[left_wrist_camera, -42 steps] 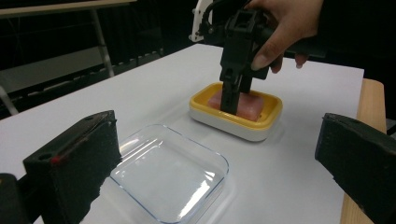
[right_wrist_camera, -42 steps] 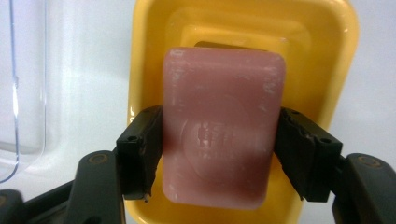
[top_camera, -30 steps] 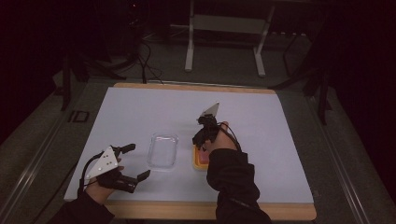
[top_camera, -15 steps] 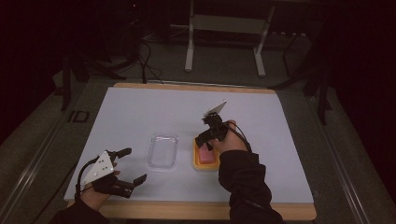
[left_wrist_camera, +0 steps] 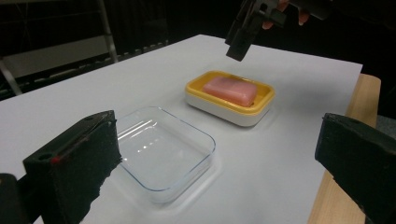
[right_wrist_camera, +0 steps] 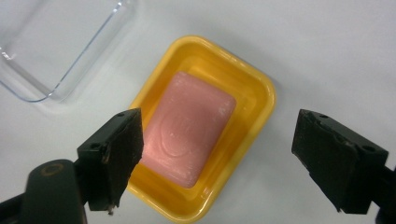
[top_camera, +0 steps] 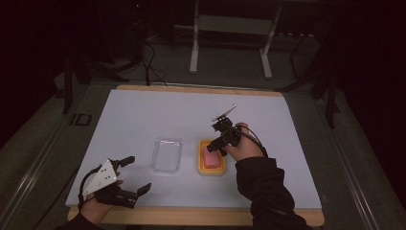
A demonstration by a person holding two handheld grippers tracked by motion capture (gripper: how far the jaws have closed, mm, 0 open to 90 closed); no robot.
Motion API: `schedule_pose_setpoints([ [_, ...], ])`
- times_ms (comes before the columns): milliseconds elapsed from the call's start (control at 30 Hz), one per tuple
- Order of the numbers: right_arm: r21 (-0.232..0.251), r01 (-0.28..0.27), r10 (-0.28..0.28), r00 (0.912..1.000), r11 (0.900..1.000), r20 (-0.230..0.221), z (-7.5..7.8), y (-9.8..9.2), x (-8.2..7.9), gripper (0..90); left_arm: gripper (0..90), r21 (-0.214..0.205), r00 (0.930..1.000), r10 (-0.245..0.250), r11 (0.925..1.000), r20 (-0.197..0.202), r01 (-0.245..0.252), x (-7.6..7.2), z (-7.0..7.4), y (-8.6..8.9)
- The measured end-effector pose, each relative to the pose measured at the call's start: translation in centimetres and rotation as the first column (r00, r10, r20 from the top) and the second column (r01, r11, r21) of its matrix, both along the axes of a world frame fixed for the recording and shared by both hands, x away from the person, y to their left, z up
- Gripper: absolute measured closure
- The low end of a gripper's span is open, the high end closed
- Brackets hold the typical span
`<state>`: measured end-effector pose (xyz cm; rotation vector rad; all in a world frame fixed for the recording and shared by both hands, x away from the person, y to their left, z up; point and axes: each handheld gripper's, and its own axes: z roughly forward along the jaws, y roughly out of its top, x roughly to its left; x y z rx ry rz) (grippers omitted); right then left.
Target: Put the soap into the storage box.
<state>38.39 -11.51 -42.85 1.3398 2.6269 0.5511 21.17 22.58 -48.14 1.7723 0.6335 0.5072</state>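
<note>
High view shows the right gripper [top_camera: 218, 139] held above the yellow soap dish [top_camera: 211, 158], which sits on the white table [top_camera: 143, 110] right of centre and nearer its front edge. Its jaws have just been opening and stand wide, gripping nothing; the pink soap bar [right_wrist_camera: 187, 128] lies flat in the dish below them. A clear lid [top_camera: 167, 155] rests just beside the dish, apart from it. The left gripper [top_camera: 131, 175] hovers near the front left corner, jaws wide and empty.

Black grippers [top_camera: 216, 139], blocky black fingers [right_wrist_camera: 114, 154], grey three-cornered plates, trailing cables, dark sleeves [top_camera: 261, 182]
</note>
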Motion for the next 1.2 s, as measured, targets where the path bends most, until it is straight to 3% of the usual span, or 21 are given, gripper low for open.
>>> schedule_pose_setpoints([
  [100,0.01,-0.045,0.044,0.9965,0.9989,0.071,0.1,-0.9,-0.4,15.6,0.3,-0.004,1.0,-0.004,1.0,0.003,0.004,-0.4,0.0,0.1],
  [167,0.028,-0.086,0.082,0.9896,0.9959,0.118,0.2,-1.7,-0.9,14.0,0.3,-0.003,1.0,-0.002,1.0,0.004,0.002,-0.6,-0.1,0.2],
  [300,0.083,-0.092,0.079,0.9864,0.9923,0.144,0.0,-3.3,-1.7,14.5,0.3,-0.004,0.9999,0.015,0.9999,-0.001,-0.015,-0.8,-0.2,0.5],
  [367,0.089,-0.091,0.078,0.9861,0.9918,0.147,-0.1,-3.6,-1.9,14.5,0.3,0.001,0.9998,0.021,0.9998,-0.003,-0.021,-0.8,-0.3,0.6],
  [400,0.092,-0.099,0.083,0.982,0.9908,0.169,-0.5,-4.4,-2.5,14.6,0.3,0.008,0.9998,0.022,0.9997,-0.002,-0.022,-0.8,-0.3,0.6],
  [867,0.15,-0.046,0.012,0.9762,0.9876,0.216,-2.4,-10.7,-5.7,14.7,0.3,0.016,0.9994,0.033,0.9993,-0.01,-0.033,-0.6,-0.4,0.8],
  [1200,0.157,0.008,-0.053,0.9572,0.9875,0.285,-3.1,-14.0,-7.7,14.7,0.3,0.028,0.9994,0.032,0.9991,-0.012,-0.032,-0.5,-0.4,0.7],
])
